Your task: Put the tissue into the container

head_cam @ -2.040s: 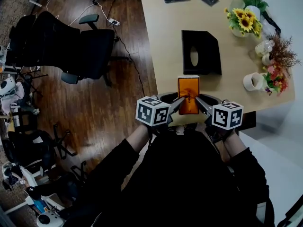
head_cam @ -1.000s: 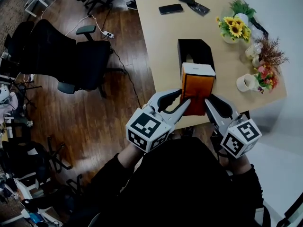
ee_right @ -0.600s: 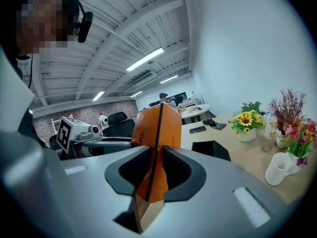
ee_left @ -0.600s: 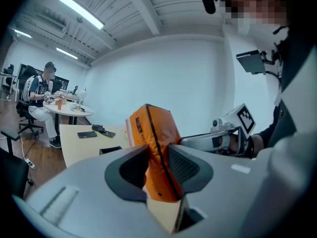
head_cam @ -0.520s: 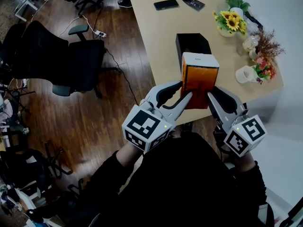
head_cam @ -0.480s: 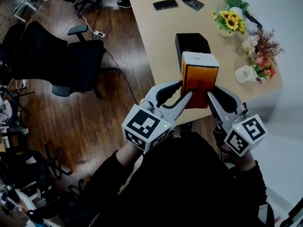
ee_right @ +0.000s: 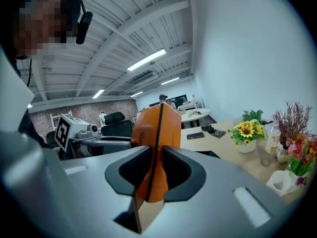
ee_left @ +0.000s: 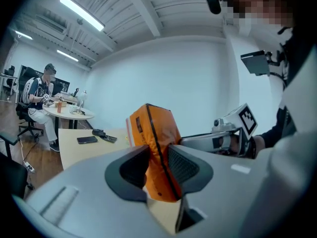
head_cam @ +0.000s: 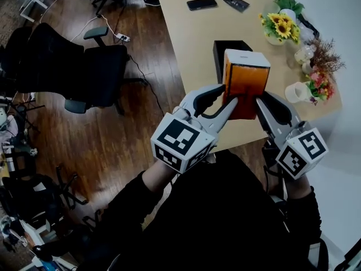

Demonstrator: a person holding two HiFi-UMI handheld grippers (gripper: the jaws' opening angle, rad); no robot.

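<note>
1. The wooden table (head_cam: pixel 197 44) takes up the upper right of the head view.
2. A black office chair (head_cam: pixel 96 66) stands on the wood floor to the table's left.
3. The black container (head_cam: pixel 218 61) sits on the table, partly hidden behind the pack.
4. The orange tissue pack (head_cam: pixel 247 89) is held in the air between both grippers, white end up, nearer the person than the container.
5. The left gripper (ee_left: pixel 158 167) has its jaws clamped on the pack's left edge.
6. The right gripper (ee_right: pixel 153 170) has its jaws pinched on the pack's right edge.
7. A vase of sunflowers (head_cam: pixel 282 28) stands near the table's right edge.
8. A dark phone (head_cam: pixel 202 4) lies at the far end.
</note>
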